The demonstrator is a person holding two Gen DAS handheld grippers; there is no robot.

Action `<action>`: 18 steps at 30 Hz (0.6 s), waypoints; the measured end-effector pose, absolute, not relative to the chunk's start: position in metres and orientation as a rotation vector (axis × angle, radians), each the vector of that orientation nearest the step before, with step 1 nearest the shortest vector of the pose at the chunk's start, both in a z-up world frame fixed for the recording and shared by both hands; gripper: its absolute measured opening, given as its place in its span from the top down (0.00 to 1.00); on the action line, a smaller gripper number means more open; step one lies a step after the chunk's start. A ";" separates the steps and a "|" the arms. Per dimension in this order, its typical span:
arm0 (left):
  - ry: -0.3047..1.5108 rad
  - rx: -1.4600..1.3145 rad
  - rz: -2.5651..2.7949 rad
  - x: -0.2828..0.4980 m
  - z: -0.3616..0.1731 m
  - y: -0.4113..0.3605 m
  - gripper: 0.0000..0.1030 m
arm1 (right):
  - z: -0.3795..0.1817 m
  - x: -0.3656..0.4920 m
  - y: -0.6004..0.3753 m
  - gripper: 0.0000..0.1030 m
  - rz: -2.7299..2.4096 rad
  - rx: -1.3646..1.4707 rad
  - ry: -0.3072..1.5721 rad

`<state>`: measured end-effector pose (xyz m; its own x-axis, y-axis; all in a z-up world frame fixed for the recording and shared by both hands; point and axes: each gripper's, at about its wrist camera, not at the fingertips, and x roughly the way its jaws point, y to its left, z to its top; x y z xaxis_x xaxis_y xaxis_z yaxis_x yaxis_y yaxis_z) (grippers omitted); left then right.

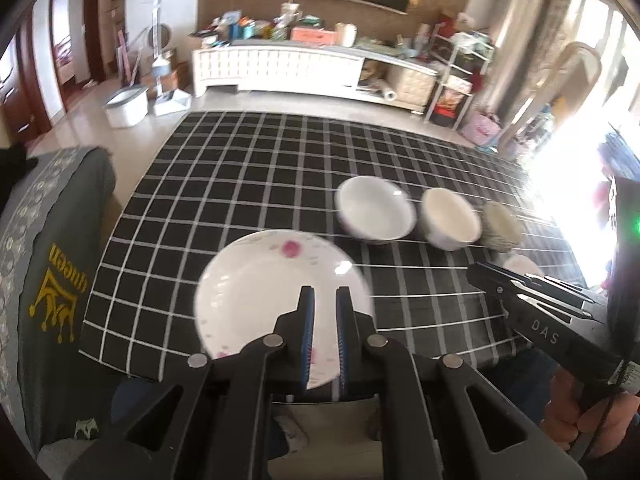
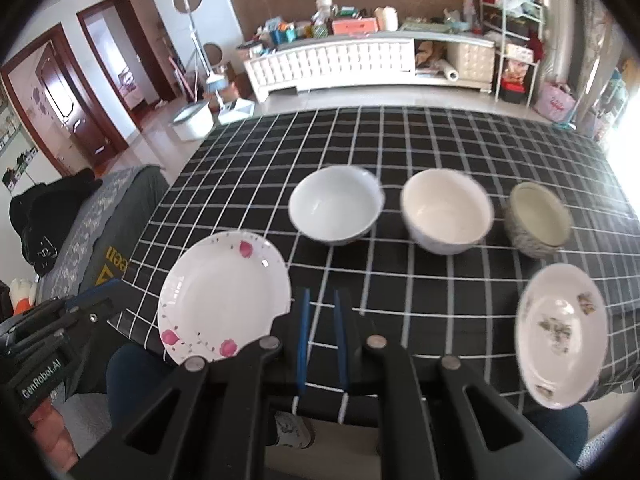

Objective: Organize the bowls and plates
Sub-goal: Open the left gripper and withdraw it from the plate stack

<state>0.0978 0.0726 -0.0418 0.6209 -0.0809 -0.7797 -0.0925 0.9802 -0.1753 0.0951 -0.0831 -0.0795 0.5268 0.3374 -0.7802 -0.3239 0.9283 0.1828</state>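
Together we held two black grippers over the near edge of a table (image 2: pixel 460 152) covered in a black cloth with a white grid. Our left gripper (image 1: pixel 325 300) had its blue-padded jaws pressed nearly together, with nothing between them. Beneath and just beyond its tips lay a white plate (image 1: pixel 260 292) with pink flowers, flat on the cloth near the table's front edge; in that view the fingers overlapped the plate's near right rim, though we could not tell any contact. Our right gripper (image 2: pixel 322 304) also had its jaws drawn close, a narrow gap showing, and gripped nothing. From its view the plate sat just to the left of its tips, and a smaller flowered dish (image 2: pixel 562 334) lay to the right, near the front edge. Further back, three bowls stood in a row, apart from each other: a white bowl (image 2: pixel 336 210) on the left, a cream bowl (image 2: pixel 446 210) in the middle, and a speckled bowl (image 2: pixel 538 220) on the right. All three were upright, empty, and well beyond both grippers.
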 end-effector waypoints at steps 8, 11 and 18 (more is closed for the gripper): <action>0.861 -0.166 -0.116 0.099 -0.013 0.011 0.91 | -0.053 0.080 -0.140 0.85 0.324 0.068 0.876; 0.843 -0.131 -0.153 0.102 -0.003 -0.016 0.91 | -0.047 0.079 -0.162 0.85 0.295 0.076 0.861; 0.846 -0.085 -0.218 0.119 0.005 -0.067 0.91 | -0.042 0.082 -0.217 0.85 0.240 0.100 0.853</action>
<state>0.1186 -0.0674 0.0049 0.6419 -0.2248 -0.7331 0.1577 0.9743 -0.1607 0.0822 -0.2170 -0.0421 0.6331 0.2490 -0.7329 -0.1693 0.9685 0.1828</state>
